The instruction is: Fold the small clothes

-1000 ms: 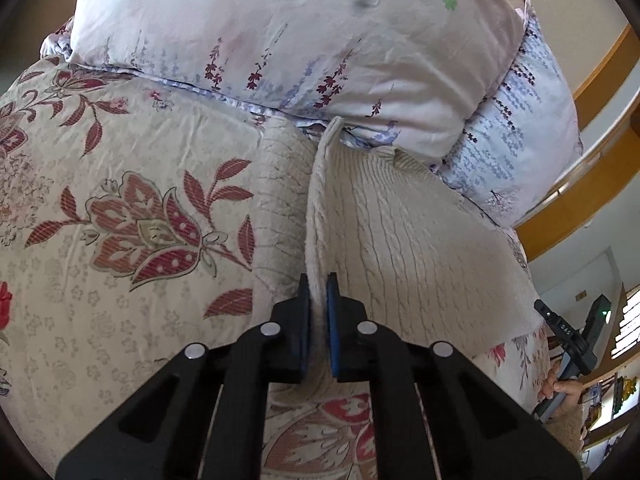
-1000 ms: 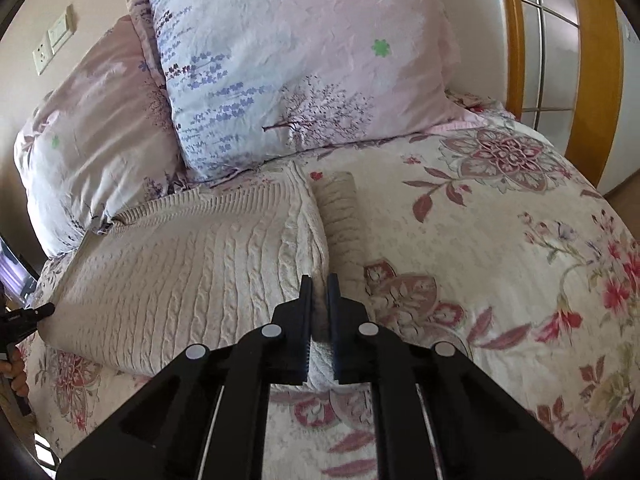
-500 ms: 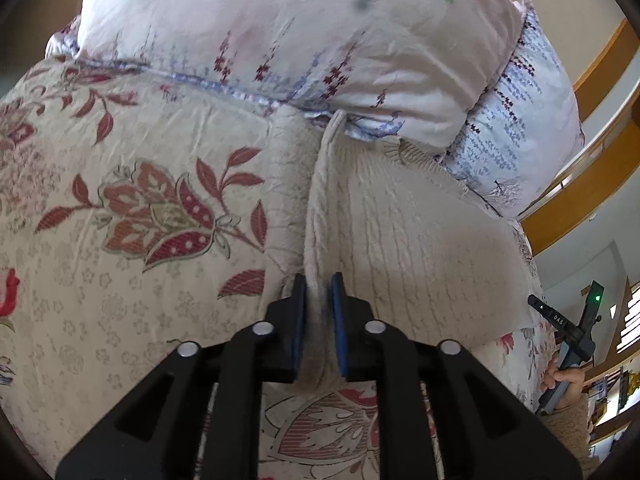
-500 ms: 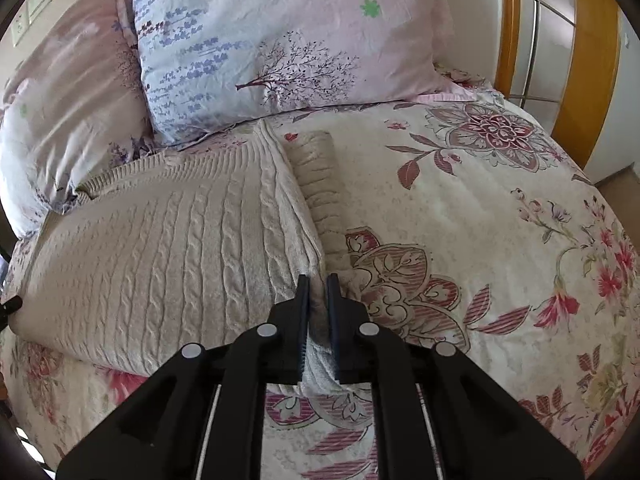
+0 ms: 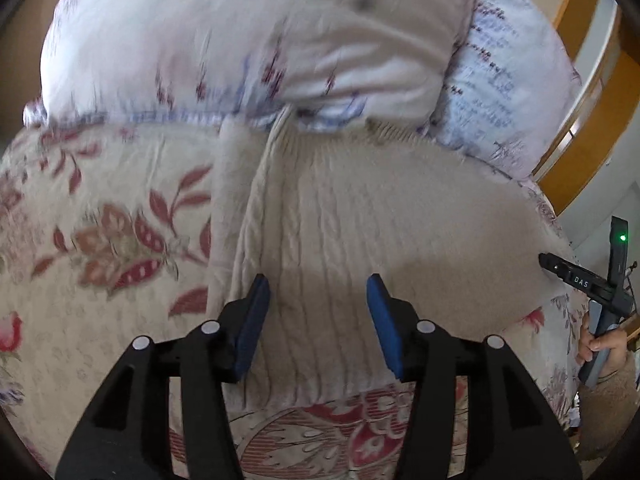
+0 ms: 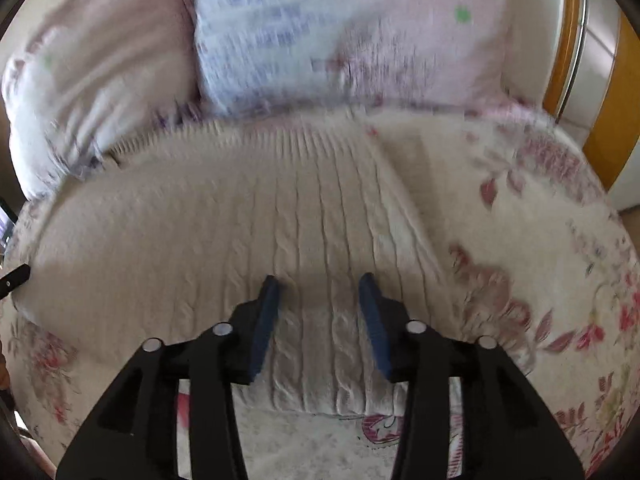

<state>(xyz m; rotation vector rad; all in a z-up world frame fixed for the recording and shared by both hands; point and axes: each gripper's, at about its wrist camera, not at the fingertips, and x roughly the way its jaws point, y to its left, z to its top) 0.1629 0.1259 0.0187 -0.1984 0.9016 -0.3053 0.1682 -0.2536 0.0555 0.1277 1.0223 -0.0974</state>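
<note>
Left wrist view: the left gripper (image 5: 318,294) stands with its blue pads (image 5: 253,320) parted; its jaws have just been opening, and nothing is pinched between them, only the cream cable-knit sweater (image 5: 360,232) lying flat below the gap. The sweater's folded edge runs up just left of the left pad towards the pillows. Around it spreads the floral bedspread (image 5: 100,240), and behind it a pale pink pillow (image 5: 248,40) leans beside a bluish printed pillow (image 5: 508,92). At the far right edge a hand (image 5: 604,340) grips the handle of the other tool.

From the right wrist view, the right gripper (image 6: 318,294) is likewise parted, its jaws just opened and gripping nothing, hovering over the near hem of the sweater (image 6: 240,232). The bedspread (image 6: 520,260) stretches off to the right, and the blurred pillows (image 6: 340,32) are propped at the head of the bed.
</note>
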